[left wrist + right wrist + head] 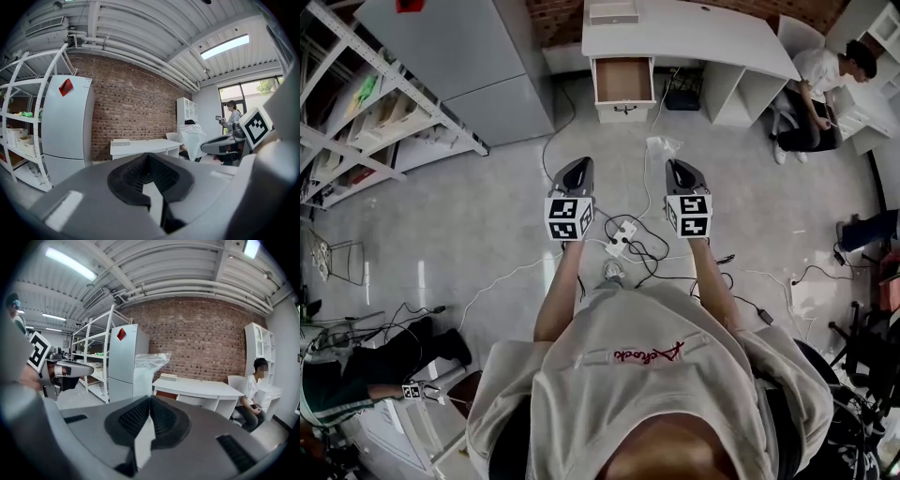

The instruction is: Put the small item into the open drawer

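The left gripper (147,158) is clenched, its ribbed black pads pressed together at the tips with nothing between them. The right gripper (150,400) is clamped on a clear plastic bag (148,367). The bag's crinkled top stands up out of the closed pads. In the head view the two grippers are held side by side in front of the person's chest, apart from each other. Both point forward, with the marker cubes facing up.

The bag, the small item here, hangs in the air at the right gripper's tip. It is well short of the open drawer (623,82). That drawer is pulled out toward the person from under the left end of a white desk (703,39), and its brown inside looks bare. A flat pale box (614,12) lies on the desktop's left end, right above the drawer.

A power strip (621,236) lies on the grey floor (487,216) just below the grippers, with cables trailing from it in several directions. A grey refrigerator (478,66) stands left of the desk, and white shelving (356,112) with bins fills the left edge. Behind the desk is a brick wall (197,338). A seated person (820,80) in a white top is at the desk's right end.
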Motion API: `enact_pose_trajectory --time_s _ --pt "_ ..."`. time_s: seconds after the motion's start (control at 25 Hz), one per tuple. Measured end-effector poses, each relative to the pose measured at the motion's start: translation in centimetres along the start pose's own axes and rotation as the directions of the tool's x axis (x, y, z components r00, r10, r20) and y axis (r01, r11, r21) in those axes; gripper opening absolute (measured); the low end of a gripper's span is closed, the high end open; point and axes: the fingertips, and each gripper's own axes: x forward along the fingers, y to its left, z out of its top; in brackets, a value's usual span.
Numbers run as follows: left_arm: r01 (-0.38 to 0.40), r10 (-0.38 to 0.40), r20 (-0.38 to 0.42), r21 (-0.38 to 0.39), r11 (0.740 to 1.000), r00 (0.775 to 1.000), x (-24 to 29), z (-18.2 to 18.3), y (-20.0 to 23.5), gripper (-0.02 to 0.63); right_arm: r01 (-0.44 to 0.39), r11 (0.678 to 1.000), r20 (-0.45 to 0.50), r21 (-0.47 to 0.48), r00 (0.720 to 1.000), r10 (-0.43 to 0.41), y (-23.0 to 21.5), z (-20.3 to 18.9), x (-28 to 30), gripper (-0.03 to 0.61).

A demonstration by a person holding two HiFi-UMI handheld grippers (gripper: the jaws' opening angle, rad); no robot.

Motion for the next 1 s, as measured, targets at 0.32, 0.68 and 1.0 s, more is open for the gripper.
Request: enact_pose_trajectory --time_s 0.32,0.68,1.0 --pt "0.029 -0.029 -0.003 -0.026 0.999 1.0 3.6 0.3 5.5 0.009 0.035 0.999 -0.02 -0.006 0.999 -0.035 0.4 1.9 5.7 0.014" --pt "0.073 -0.073 0.003 -0.054 0.996 0.997 6.3 0.2 8.5 0.009 0.06 0.998 -0.037 -0.027 0.997 -0.061 1.3 3.1 9.2 0.014" --pt "0.078 -0.079 -0.002 -0.068 0.995 0.997 6.6 -0.5 9.4 0.009 0.071 0.997 -0.047 -0.03 0.996 -0.072 1.5 3.0 10.1 0.014"
